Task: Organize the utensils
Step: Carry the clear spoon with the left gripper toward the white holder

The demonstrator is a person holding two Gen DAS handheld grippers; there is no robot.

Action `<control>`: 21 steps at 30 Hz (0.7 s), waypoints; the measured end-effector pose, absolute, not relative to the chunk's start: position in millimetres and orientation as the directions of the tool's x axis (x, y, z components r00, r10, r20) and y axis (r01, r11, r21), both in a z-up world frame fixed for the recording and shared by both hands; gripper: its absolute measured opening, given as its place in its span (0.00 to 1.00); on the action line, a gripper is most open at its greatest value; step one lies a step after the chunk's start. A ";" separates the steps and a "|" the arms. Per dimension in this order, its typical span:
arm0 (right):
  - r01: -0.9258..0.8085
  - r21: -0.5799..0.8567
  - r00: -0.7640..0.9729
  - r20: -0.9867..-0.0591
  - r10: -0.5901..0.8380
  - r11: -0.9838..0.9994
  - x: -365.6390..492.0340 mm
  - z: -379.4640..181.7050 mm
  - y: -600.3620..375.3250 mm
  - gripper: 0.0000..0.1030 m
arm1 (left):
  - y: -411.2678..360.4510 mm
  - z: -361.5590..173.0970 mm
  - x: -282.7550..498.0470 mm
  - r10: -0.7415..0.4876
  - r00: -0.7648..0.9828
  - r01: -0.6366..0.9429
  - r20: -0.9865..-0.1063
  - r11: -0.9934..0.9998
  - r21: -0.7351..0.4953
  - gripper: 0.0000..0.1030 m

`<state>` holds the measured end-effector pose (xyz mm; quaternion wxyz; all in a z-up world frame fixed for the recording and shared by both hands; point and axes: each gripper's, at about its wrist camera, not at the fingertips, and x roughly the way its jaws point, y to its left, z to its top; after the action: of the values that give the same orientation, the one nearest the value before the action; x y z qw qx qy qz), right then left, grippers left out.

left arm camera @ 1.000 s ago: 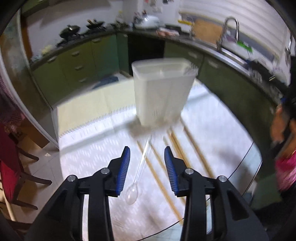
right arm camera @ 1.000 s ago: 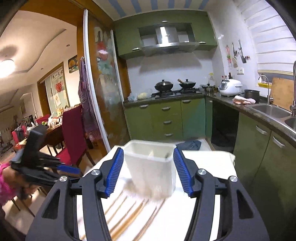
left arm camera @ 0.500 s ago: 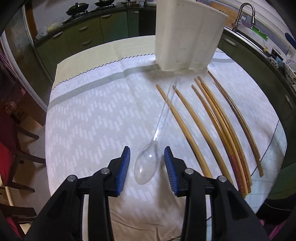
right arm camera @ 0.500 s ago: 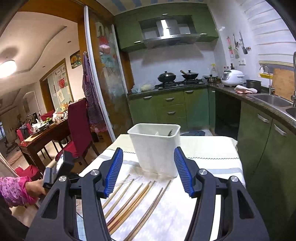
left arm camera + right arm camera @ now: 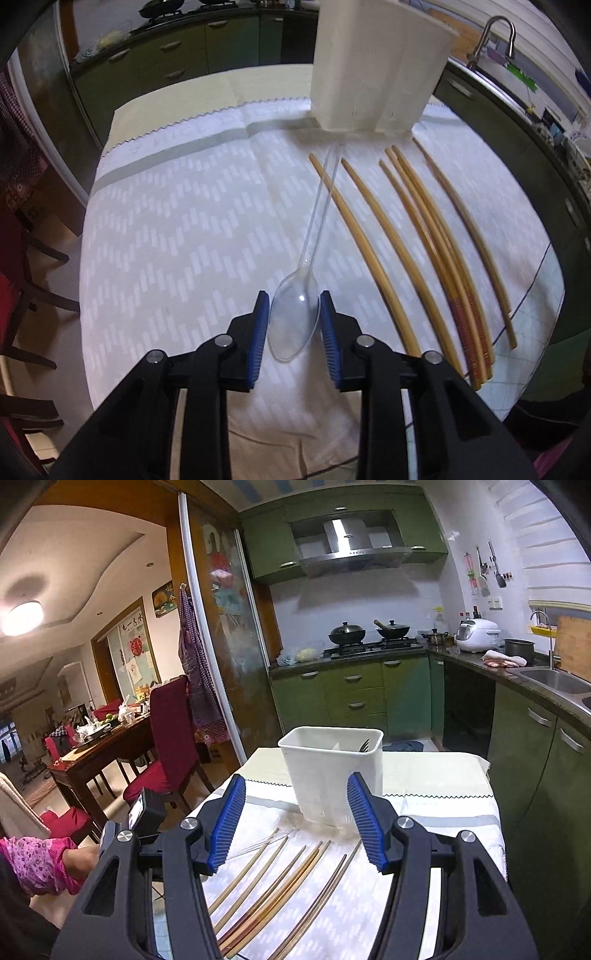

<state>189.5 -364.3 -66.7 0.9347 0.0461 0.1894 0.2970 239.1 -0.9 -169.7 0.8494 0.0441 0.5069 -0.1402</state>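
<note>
Left gripper (image 5: 291, 321): jaws closing around the bowl of the clear plastic spoon (image 5: 295, 321), blue pads just beside its rim, contact not certain. Spoon lies flat on the worktop (image 5: 166, 229), handle running toward the white utensil holder (image 5: 376, 70).

Right gripper (image 5: 295, 823): jaws apart, nothing between them, above the bamboo chopsticks (image 5: 273, 882).

Chopsticks lie side by side right of the spoon. Bare cloth left of it; worktop edge close behind the left gripper.

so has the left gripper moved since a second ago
Yes. The left gripper has dropped toward the tablecloth, away from the white holder, and now straddles the bowl of the clear spoon, jaws closing.
</note>
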 end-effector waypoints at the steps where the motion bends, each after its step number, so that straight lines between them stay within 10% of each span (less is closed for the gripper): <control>1: -0.540 0.198 0.751 -0.326 0.574 0.818 188.5 -66.4 -363.8 0.56 | 0.6 -165.0 238.7 -0.193 0.456 0.279 -0.869 0.958 -0.067 0.26; 21: -0.555 0.213 0.743 -0.308 0.594 0.804 182.7 -69.2 -381.1 0.56 | 2.3 -102.2 245.5 -0.228 0.543 0.254 -0.808 0.962 -0.100 0.23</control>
<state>182.7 -381.1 -69.2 0.9319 0.0539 0.1833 0.3083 245.5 2.3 -102.2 0.8783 0.0144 0.4577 -0.1373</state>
